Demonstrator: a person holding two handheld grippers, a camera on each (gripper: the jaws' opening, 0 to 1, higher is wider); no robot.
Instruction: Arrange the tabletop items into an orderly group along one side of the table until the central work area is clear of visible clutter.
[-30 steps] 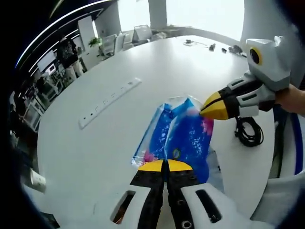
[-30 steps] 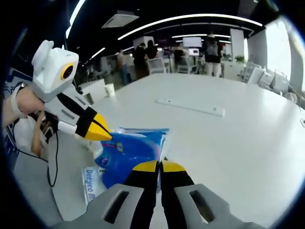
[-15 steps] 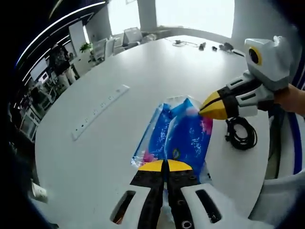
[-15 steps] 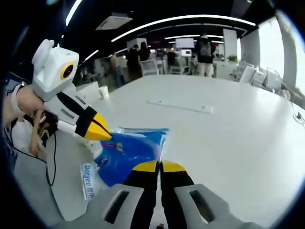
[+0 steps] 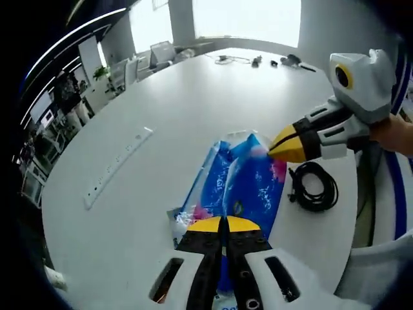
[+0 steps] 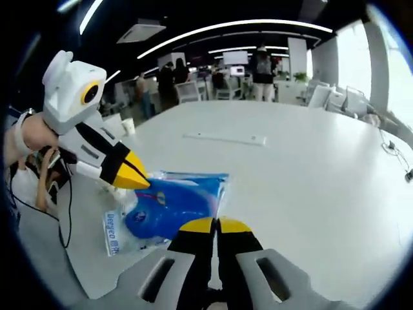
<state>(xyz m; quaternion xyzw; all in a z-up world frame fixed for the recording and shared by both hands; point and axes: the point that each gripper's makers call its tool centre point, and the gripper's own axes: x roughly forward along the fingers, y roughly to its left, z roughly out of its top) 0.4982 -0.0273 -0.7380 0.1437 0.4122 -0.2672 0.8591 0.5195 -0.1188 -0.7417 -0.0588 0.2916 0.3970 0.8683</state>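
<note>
tongs on both sides are pinched onto one blue plastic packet (image 5: pixel 242 184): the left tongs (image 5: pixel 224 224) clamp its near end, the right tongs (image 6: pixel 216 225) grip the opposite end. the packet hangs between them, just over the white worktop (image 5: pixel 148 213), near its edge. beside it lies a coiled black cable (image 5: pixel 313 186). farther out a white power strip (image 5: pixel 115 166) sits mid-worktop, and small items (image 5: pixel 258 61) wait at the far end. judging by this, tidying is barely begun.
</note>
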